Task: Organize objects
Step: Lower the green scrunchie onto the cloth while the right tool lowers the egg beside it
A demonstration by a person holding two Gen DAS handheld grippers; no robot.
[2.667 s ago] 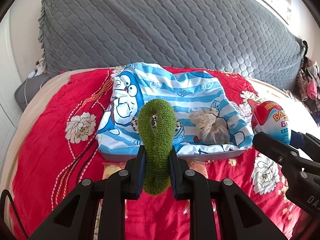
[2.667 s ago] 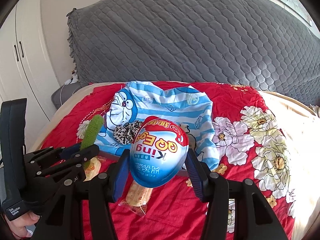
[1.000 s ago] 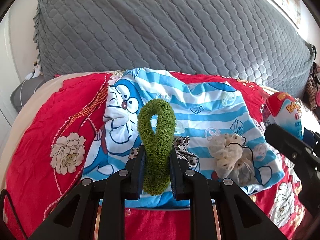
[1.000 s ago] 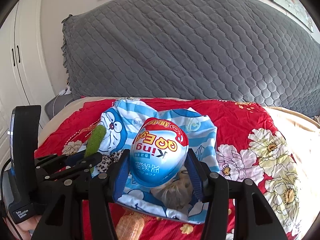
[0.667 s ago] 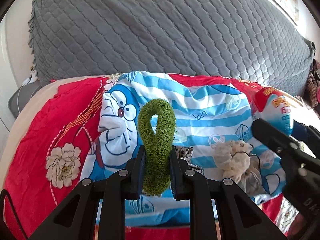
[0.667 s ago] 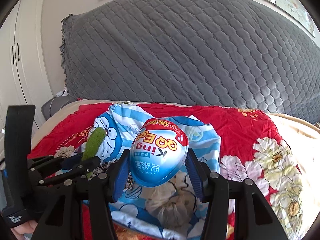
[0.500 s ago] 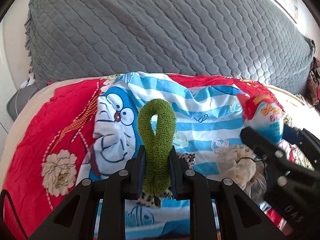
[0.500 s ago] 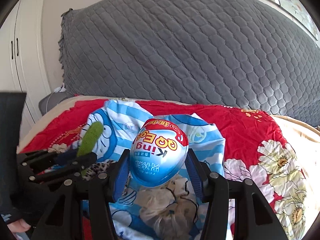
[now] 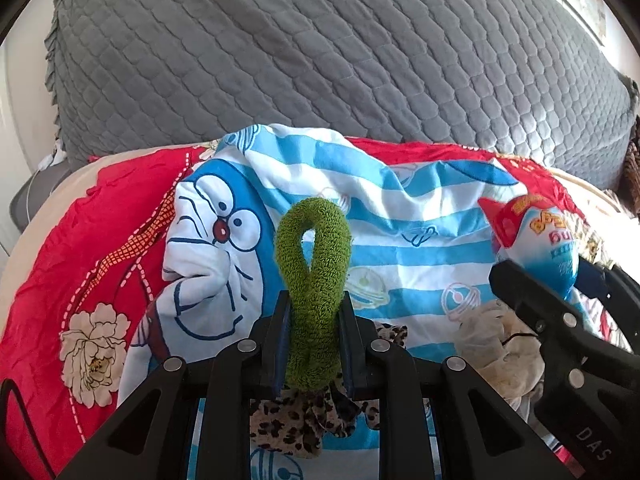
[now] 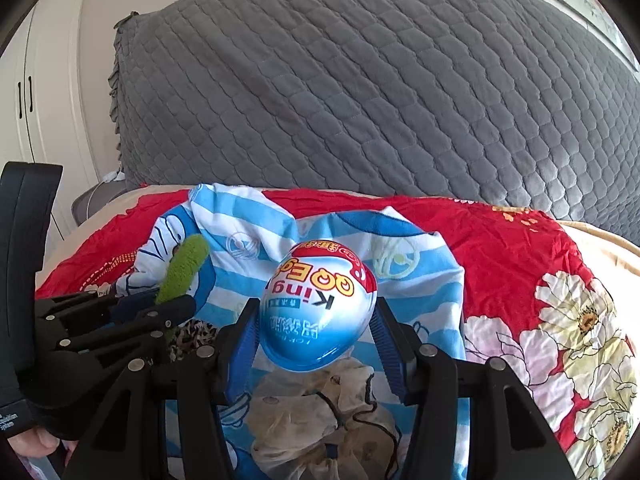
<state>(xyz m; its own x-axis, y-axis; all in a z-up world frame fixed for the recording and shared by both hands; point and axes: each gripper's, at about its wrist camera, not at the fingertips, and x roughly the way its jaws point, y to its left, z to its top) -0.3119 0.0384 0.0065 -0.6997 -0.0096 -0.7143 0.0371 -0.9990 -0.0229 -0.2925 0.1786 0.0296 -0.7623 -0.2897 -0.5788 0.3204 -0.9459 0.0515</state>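
1. Left wrist view: the green scrunchie (image 9: 313, 292) stands at lower centre, pinched into a loop between the closed fingers of the left gripper (image 9: 313, 344).
2. Right wrist view: the egg-shaped toy (image 10: 318, 306) sits at centre, clamped on both sides by the right gripper (image 10: 316, 336).
3. Both hover over the blue striped cartoon cloth (image 9: 400, 216) spread on the red floral bedspread (image 9: 88, 240), with the grey quilted headboard (image 10: 360, 80) filling the upper frame.
4. A leopard-print scrunchie (image 9: 304, 424) lies on the cloth under the left gripper, and a cream scrunchie (image 10: 320, 420) under the right.
5. Risk, as I judge it: the egg is smooth and round, so it may roll off the rumpled cloth on release; the grippers are close together and could collide.
6. Only the right wrist view shows the wardrobe doors (image 10: 24, 100) at far left and the cream scrunchie whole; only the left wrist view shows the scrunchie's open loop.
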